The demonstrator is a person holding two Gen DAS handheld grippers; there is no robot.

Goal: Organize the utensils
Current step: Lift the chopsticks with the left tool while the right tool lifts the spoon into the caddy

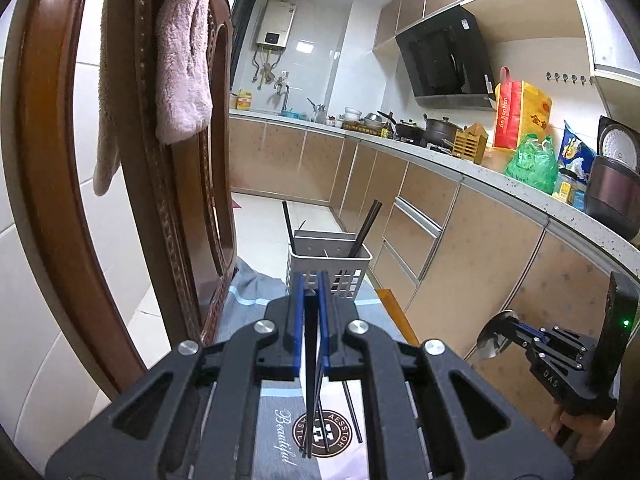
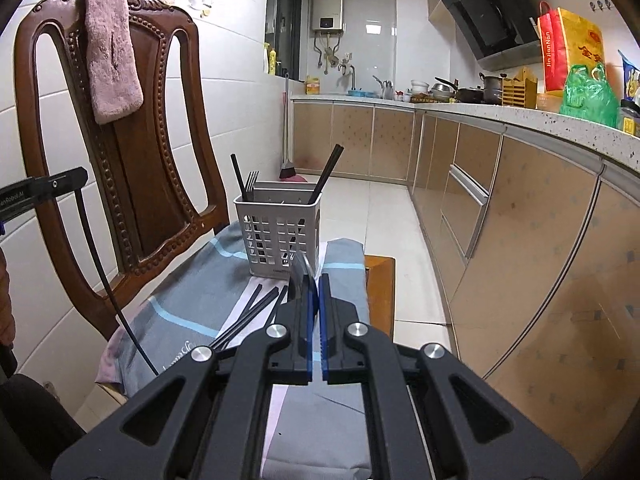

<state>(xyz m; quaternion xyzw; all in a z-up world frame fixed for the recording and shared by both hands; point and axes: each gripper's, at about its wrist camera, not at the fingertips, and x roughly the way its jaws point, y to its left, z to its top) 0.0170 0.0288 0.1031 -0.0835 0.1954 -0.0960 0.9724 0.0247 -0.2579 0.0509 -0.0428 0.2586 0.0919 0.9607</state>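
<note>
A white slotted utensil caddy (image 1: 329,270) (image 2: 280,232) stands on a cloth-covered chair seat, holding black chopsticks and a fork (image 2: 251,184). My left gripper (image 1: 310,294) is shut on a pair of black chopsticks (image 1: 312,380) that hang down, above the cloth and just short of the caddy. They show at the left of the right wrist view (image 2: 104,280). My right gripper (image 2: 315,286) is shut on a metal spoon (image 2: 300,270), which also shows in the left wrist view (image 1: 494,334). Several loose black chopsticks (image 2: 248,316) lie on the cloth.
The grey and blue cloth (image 2: 188,312) covers the seat of a carved wooden chair (image 2: 152,160) with a pink towel (image 2: 110,48) over its back. Kitchen cabinets and a crowded counter (image 2: 520,116) run along the right. Tiled floor (image 2: 384,216) lies beyond.
</note>
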